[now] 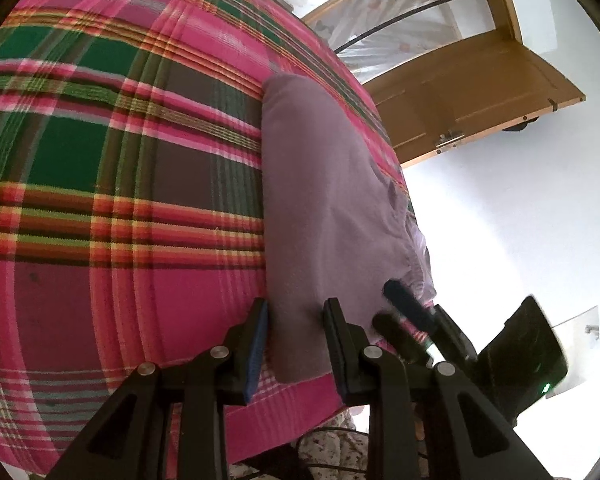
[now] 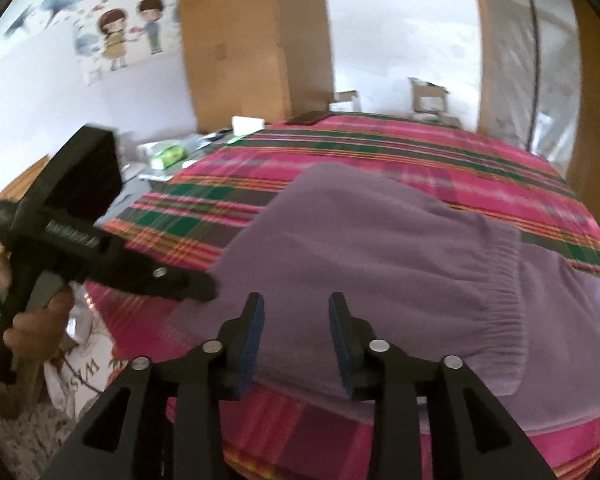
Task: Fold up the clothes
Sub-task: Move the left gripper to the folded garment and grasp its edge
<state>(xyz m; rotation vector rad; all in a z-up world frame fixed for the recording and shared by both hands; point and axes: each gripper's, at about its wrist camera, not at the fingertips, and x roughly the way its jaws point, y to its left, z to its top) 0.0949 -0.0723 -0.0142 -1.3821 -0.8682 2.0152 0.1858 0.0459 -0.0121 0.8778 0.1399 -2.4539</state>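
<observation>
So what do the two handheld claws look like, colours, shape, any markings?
Both are matte black plastic. The right claw and the left claw each have two angular fingers with dark blue ribbed pads and round silver pivot bolts. Seen from the right wrist, the left claw's body carries small pale lettering, too blurred to read. From the left wrist, a green light glows on the right unit.

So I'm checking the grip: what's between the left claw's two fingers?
A fold of the purple garment runs between the left claw's fingers, over the plaid blanket. The left wrist view shows it; whether the pads press it is unclear.
</observation>
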